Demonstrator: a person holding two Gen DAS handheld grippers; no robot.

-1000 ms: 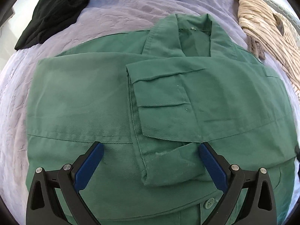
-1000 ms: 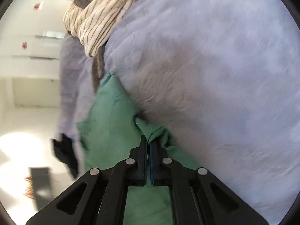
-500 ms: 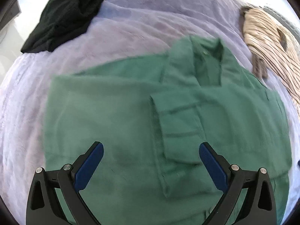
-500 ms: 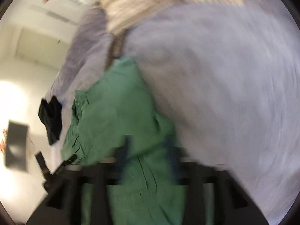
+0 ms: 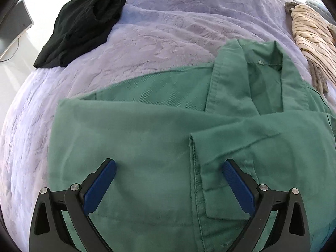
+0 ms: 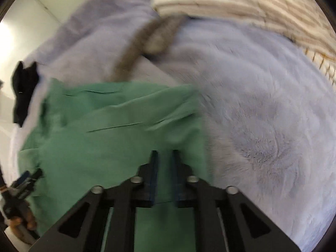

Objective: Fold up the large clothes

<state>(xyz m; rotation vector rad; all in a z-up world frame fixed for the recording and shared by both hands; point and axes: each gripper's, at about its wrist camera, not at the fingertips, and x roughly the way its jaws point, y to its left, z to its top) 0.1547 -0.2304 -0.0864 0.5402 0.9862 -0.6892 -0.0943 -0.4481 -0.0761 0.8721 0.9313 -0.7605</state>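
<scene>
A large green jacket (image 5: 147, 138) lies spread on the lilac bedspread (image 5: 159, 33), collar at the far right, a sleeve folded across its front. My left gripper (image 5: 169, 166) is open and empty, hovering over the jacket's middle. In the right wrist view the jacket (image 6: 109, 138) fills the lower left. My right gripper (image 6: 164, 155) is over the jacket's right edge, jaws a narrow gap apart with nothing clamped between them. The view is motion-blurred.
A black garment (image 5: 82, 23) lies at the bed's far left. A beige striped garment (image 5: 310, 40) lies at the far right, also seen in the right wrist view (image 6: 241, 4). A monitor (image 5: 14, 25) stands off the bed's left. The other gripper (image 6: 23, 187) shows at left.
My right gripper has let go of the jacket's edge and its jaws have parted slightly while it swung. My left gripper has pulled back and left, staying open.
</scene>
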